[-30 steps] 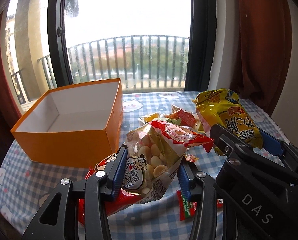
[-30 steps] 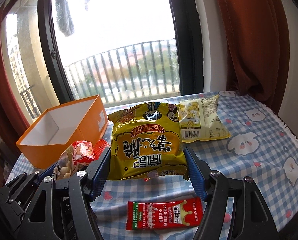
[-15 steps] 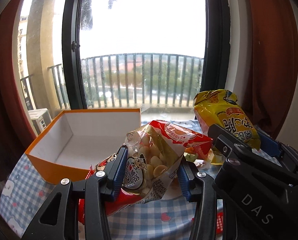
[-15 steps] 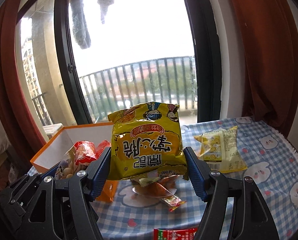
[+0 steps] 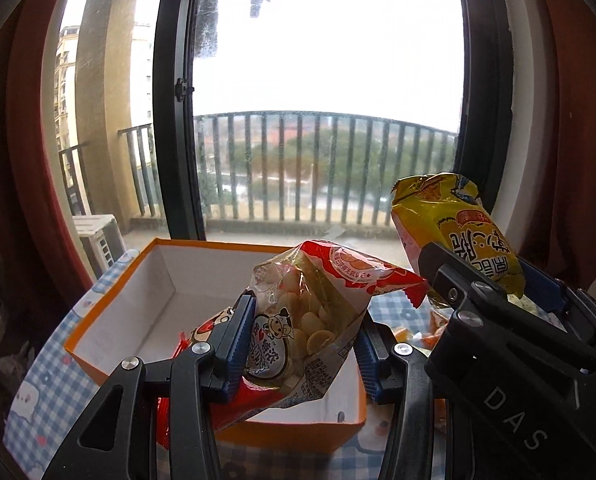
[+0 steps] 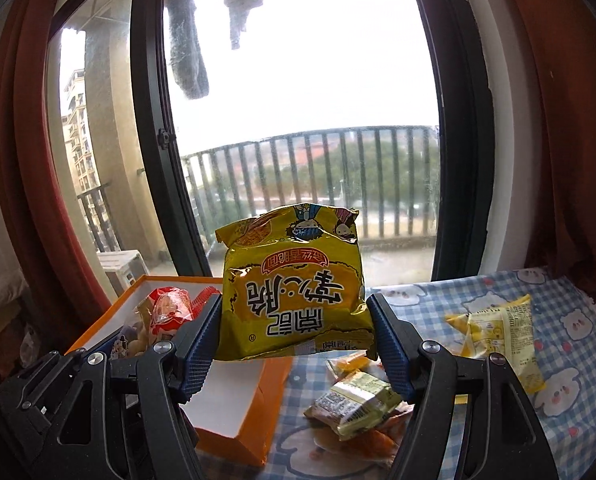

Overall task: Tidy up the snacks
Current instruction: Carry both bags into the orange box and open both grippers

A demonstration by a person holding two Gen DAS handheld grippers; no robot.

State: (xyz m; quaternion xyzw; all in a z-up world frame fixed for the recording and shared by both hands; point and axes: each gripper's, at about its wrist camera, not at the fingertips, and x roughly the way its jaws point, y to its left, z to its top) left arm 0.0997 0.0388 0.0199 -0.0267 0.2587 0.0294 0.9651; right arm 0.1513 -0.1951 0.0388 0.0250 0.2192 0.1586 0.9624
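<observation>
We hold two snack bags in the air over the desk. The red-and-clear bag of pale round candies [image 5: 310,320] sits clamped between the blue pads of the left gripper [image 5: 302,340]; it hangs above the open orange box [image 5: 110,364], over the box's near-right part. The yellow crisp bag [image 6: 294,288] is pinched at its lower sides by the fingers [image 6: 202,344] of the right gripper [image 6: 294,344], printed text upside down to the camera, its top edge standing upright. It hangs over the right wall of the box and the cloth just beside it. In the left wrist view the right gripper with its yellow bag shows close on the right, beside the candy bag.

The box has a white, bare interior and stands at the left edge of the desk, near the window. The desk [image 6: 570,320] carries a blue checked cloth with bear prints. On it, right of the box, lies a small heap of sachets [image 6: 354,400], green and orange. Toward the desk's right edge lies a pale yellow packet [image 6: 502,336], flat, well apart from the box.
</observation>
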